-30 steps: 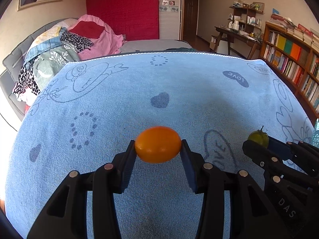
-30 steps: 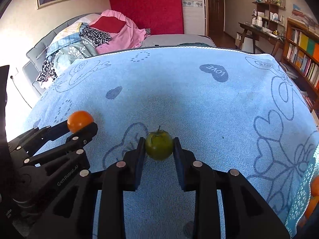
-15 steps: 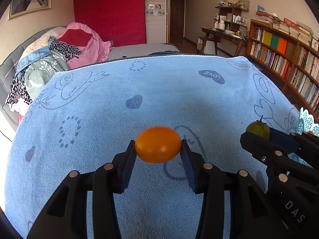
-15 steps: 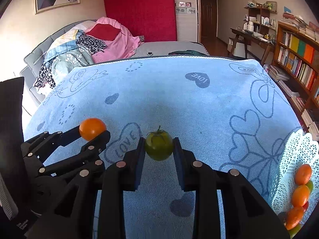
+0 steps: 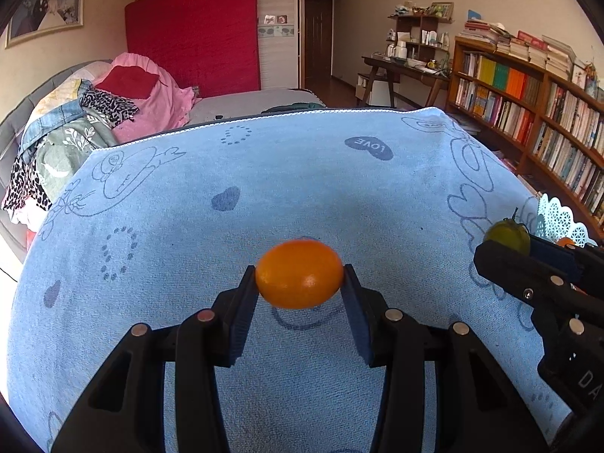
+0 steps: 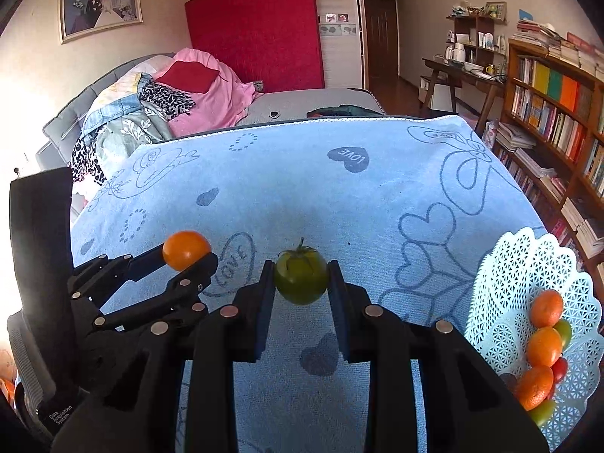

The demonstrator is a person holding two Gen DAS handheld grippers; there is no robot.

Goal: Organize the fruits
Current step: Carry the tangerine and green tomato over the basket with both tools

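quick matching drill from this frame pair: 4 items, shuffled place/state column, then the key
Items:
1. orange fruit
2. green tomato
3. white lattice basket
4. blue towel

Places/states:
A. spread flat under everything
B. clamped in the right hand-held gripper
C. at the right edge, holding several fruits
D. clamped in the left hand-held gripper

Pairs: 1-D, 2-B, 3-C, 4-A

The white basket is cut off at right.
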